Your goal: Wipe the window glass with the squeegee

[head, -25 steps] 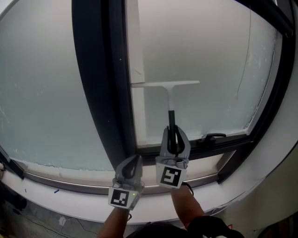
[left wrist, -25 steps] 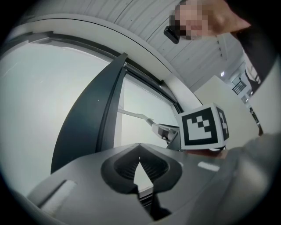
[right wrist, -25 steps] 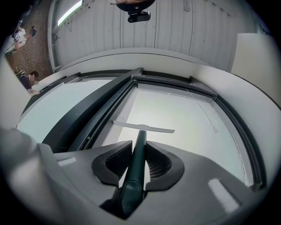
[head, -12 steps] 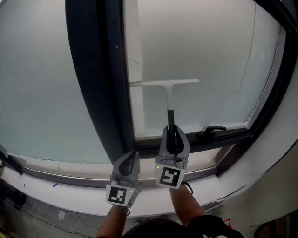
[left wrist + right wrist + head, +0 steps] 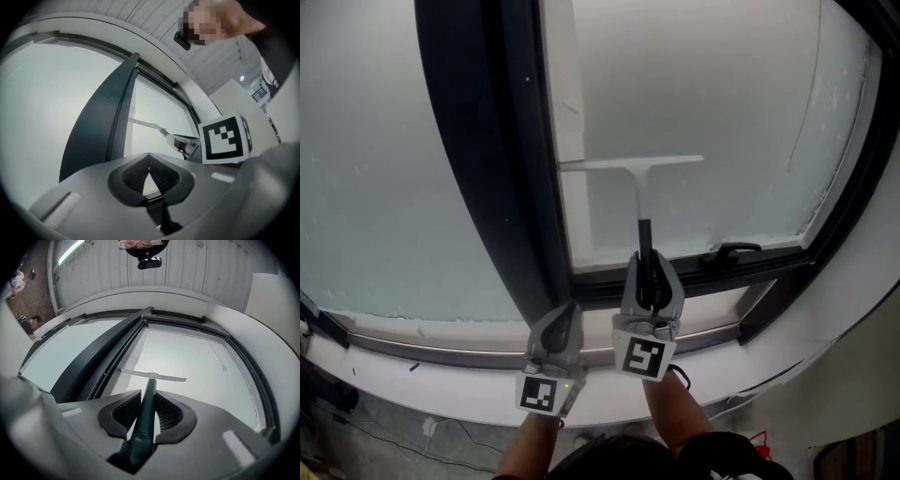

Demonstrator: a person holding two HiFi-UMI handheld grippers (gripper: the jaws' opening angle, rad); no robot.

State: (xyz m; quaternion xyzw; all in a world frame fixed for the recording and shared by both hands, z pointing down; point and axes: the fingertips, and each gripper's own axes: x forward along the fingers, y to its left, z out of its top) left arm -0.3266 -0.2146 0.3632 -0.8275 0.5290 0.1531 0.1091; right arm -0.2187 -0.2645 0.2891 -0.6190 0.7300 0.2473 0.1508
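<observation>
A squeegee [image 5: 641,180] with a white T-shaped blade and a dark green handle [image 5: 146,408] rests against the frosted window glass [image 5: 712,103] of the right pane. My right gripper [image 5: 650,272] is shut on that handle, below the blade [image 5: 154,376]. The blade lies level, its left end close to the dark window frame [image 5: 487,159]. My left gripper [image 5: 562,330] hangs lower and to the left, over the sill, shut with nothing between its jaws. In the left gripper view the squeegee [image 5: 149,124] shows small beyond the closed jaws.
A black window handle [image 5: 729,253] sits on the lower frame at the right of the squeegee. The white sill [image 5: 441,375] runs along the bottom. A second frosted pane [image 5: 366,169] fills the left. People stand far left [image 5: 28,324] in the right gripper view.
The squeegee and my right gripper have shifted slightly upward on the glass. The left gripper stays near the sill.
</observation>
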